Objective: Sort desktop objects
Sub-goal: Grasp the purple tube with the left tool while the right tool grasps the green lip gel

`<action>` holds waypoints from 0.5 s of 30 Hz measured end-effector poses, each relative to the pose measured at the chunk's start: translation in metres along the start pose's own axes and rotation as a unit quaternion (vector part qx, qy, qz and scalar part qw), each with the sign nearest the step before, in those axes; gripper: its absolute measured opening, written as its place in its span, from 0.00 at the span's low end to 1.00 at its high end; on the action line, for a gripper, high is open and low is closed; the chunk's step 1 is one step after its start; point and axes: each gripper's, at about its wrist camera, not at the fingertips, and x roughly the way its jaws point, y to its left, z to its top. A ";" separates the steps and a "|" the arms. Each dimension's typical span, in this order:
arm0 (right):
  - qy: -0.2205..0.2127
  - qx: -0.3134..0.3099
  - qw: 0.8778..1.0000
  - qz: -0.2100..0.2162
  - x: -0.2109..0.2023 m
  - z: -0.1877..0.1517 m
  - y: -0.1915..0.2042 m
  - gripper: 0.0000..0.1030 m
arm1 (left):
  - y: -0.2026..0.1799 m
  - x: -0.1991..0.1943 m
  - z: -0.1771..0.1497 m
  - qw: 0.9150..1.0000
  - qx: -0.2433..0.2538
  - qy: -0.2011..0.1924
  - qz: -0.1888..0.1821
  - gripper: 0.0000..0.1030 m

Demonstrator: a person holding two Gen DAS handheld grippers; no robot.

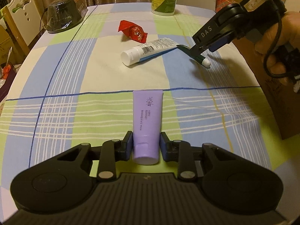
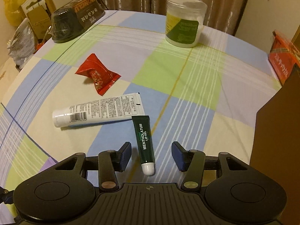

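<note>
My left gripper [image 1: 146,142] is shut on a purple tube [image 1: 147,120], its blue pads pressing both sides near the cap. My right gripper [image 2: 151,152] is open, its jaws either side of a small green lip gel tube [image 2: 144,141] that lies on the checked tablecloth [image 2: 187,93]. In the left wrist view the right gripper [image 1: 203,46] hovers over the same lip gel tube [image 1: 196,55]. A white tube [image 2: 99,112] lies beside it, touching its flat end; it also shows in the left wrist view [image 1: 148,50]. A red snack packet [image 2: 97,74] lies further back.
A white jar with a green label [image 2: 184,21] stands at the back. A black wrapped bowl [image 2: 75,21] sits at the back left. A brown box [image 2: 275,150] stands at the right edge, with an orange-red packet [image 2: 283,60] behind it. Chairs and clutter lie beyond the table's left edge.
</note>
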 end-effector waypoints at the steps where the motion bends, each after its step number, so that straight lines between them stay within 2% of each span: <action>1: 0.001 -0.001 1.000 0.002 0.001 0.000 0.000 0.46 | 0.001 0.000 0.000 1.000 0.000 0.000 -0.001 0.24; 2: 0.003 -0.003 1.000 0.004 0.003 0.000 0.001 0.38 | 0.001 0.000 -0.001 1.000 0.000 0.000 -0.002 0.24; 3: 0.005 -0.006 1.000 0.006 0.005 -0.001 0.002 0.36 | 0.002 -0.001 -0.001 1.000 0.000 0.000 -0.003 0.24; 9: 0.001 -0.022 1.000 -0.003 0.010 -0.005 0.008 0.35 | 0.008 -0.003 -0.001 1.000 -0.006 0.004 -0.009 0.24; 11: 0.002 -0.024 1.000 -0.004 0.009 -0.006 0.009 0.16 | 0.011 -0.004 -0.002 1.000 -0.007 0.005 -0.010 0.24; 15: 0.003 -0.022 1.000 -0.009 0.005 -0.013 0.012 0.14 | 0.014 -0.006 -0.004 1.000 -0.003 0.006 -0.009 0.24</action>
